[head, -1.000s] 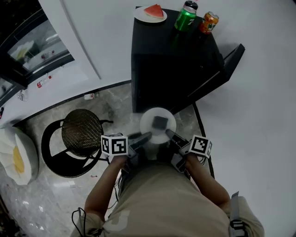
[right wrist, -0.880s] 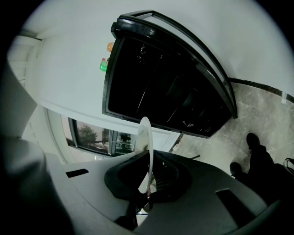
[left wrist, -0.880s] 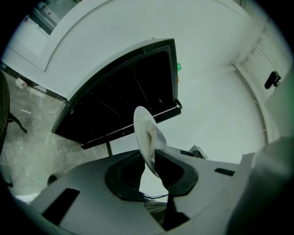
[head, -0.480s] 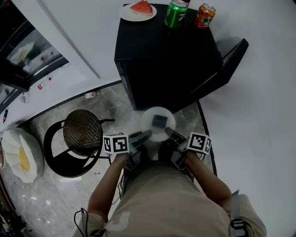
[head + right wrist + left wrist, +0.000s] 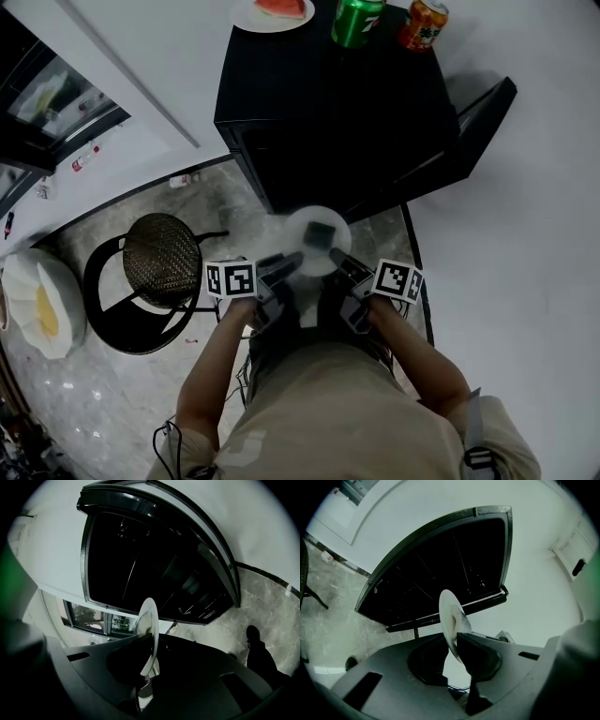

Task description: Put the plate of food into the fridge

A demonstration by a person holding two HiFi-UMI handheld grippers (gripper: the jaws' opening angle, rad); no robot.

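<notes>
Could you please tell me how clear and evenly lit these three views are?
Head view: evenly lit, but the plate is blurred. Left gripper view: fisheye bows the fridge, its interior nearly black. Right gripper view: foreground underexposed, plate rim clear.

Floor: polished grey-white marbled stone tile (image 5: 112, 394) with pale glossy reflections at the lower left.

Walls: a plain white panelled wall (image 5: 178, 66) runs along the far side. A second plain white surface (image 5: 525, 187) bounds the stone on the right, beyond a thin black edge strip (image 5: 407, 230).

Windows: a dark-framed glazed opening (image 5: 47, 98) sits at the upper left. The right gripper view shows foliage through dark-framed panes (image 5: 89, 618).

Furniture: a round black metal-frame chair with woven seat (image 5: 161, 258) stands on the stone, near the panelled wall. A round white-and-yellow cushion-like object (image 5: 37, 305) lies just left of the chair.

Lighting: even and diffuse.
</notes>
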